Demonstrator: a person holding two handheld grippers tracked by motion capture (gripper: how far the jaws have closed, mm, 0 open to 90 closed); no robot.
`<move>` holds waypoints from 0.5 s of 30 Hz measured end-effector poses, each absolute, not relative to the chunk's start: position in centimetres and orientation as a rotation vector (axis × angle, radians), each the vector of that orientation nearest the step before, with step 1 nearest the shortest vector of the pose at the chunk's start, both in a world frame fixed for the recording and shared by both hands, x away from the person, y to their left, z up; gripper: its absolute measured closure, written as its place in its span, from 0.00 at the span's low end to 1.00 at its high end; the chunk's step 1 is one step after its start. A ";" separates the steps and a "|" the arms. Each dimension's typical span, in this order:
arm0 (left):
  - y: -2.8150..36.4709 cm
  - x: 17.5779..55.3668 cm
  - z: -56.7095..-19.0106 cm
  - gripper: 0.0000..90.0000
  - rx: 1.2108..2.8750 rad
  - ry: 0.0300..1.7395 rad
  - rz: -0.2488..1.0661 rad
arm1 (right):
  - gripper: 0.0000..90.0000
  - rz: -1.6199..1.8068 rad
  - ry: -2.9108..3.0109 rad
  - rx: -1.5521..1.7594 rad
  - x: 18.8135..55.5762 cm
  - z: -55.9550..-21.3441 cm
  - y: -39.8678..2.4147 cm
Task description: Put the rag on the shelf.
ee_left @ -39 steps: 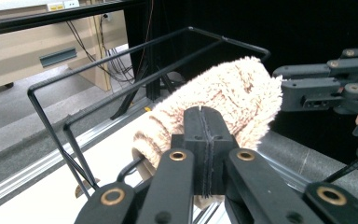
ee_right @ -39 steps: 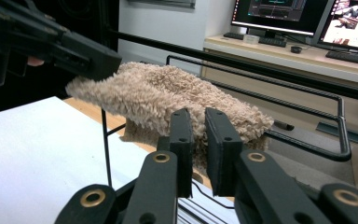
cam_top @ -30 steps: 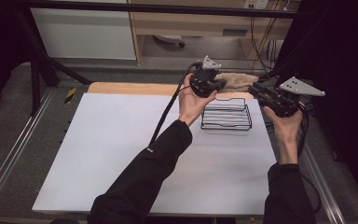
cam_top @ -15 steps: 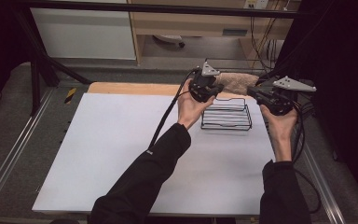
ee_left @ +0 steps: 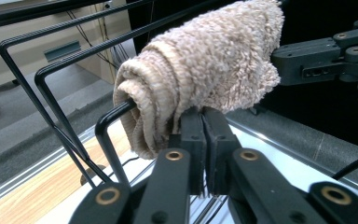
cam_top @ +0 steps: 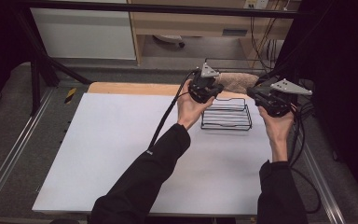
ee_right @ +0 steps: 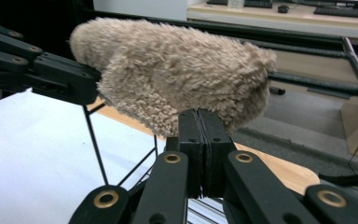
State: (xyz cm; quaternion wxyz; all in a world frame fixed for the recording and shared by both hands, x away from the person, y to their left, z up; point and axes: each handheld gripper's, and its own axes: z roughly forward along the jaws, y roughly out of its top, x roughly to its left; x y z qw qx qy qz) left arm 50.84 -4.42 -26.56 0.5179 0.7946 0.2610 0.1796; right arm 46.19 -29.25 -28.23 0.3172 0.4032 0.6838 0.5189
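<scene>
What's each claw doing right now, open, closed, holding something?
Left claw: closed, pinching the rolled towel.
Right claw: closed on the towel's other end.

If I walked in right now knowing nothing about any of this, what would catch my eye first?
Most likely the fluffy beige towel, rolled up and draped over the top bar of a black wire rack at the far right of the white table. Next, the two hand-held tools pinching it from either end: the left gripper and the right gripper, each with its black jaws shut on the towel's lower edge.
</scene>
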 end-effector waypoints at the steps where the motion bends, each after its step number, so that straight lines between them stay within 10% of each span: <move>1: -4.4 50.7 -26.5 0.95 1.906 0.625 0.431 | 0.98 1.367 1.799 1.052 46.0 -28.0 -29.1; 15: -1.6 49.0 -25.1 0.75 1.895 0.639 0.447 | 0.90 1.390 1.801 1.021 45.1 -26.3 -28.3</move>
